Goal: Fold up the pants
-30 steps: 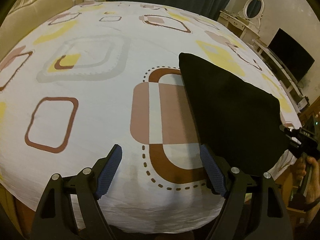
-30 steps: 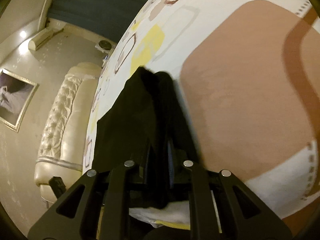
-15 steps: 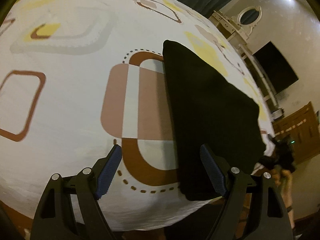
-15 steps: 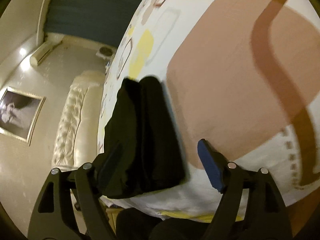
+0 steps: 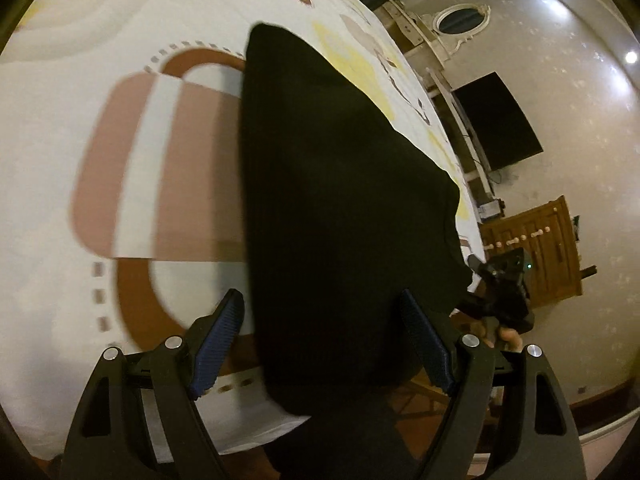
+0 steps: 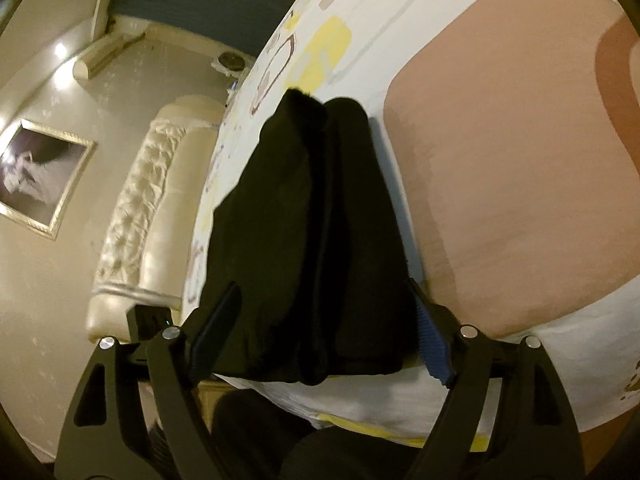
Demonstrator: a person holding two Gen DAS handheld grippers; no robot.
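Note:
The black pants point(image 5: 340, 184) lie folded into a flat stack near the front edge of the bed. In the right wrist view the folded pants point(image 6: 312, 240) show stacked layers end-on. My left gripper point(image 5: 322, 340) is open, its blue-padded fingers either side of the stack's near edge, holding nothing. My right gripper point(image 6: 324, 332) is open too, its fingers astride the near end of the stack without gripping it. The right gripper also shows in the left wrist view point(image 5: 500, 288), in a hand by the bed's right edge.
The bed sheet point(image 5: 120, 160) is white with brown, pink and yellow shapes. A cream tufted headboard point(image 6: 152, 216) stands at the bed's far end. A dark TV point(image 5: 500, 120), a white dresser point(image 5: 436, 36) and a wooden cabinet point(image 5: 536, 252) line the wall.
My right gripper has opened and let go of the pants, which now rest on the bed. My left gripper has swung right, so its fingers frame the stack's near edge.

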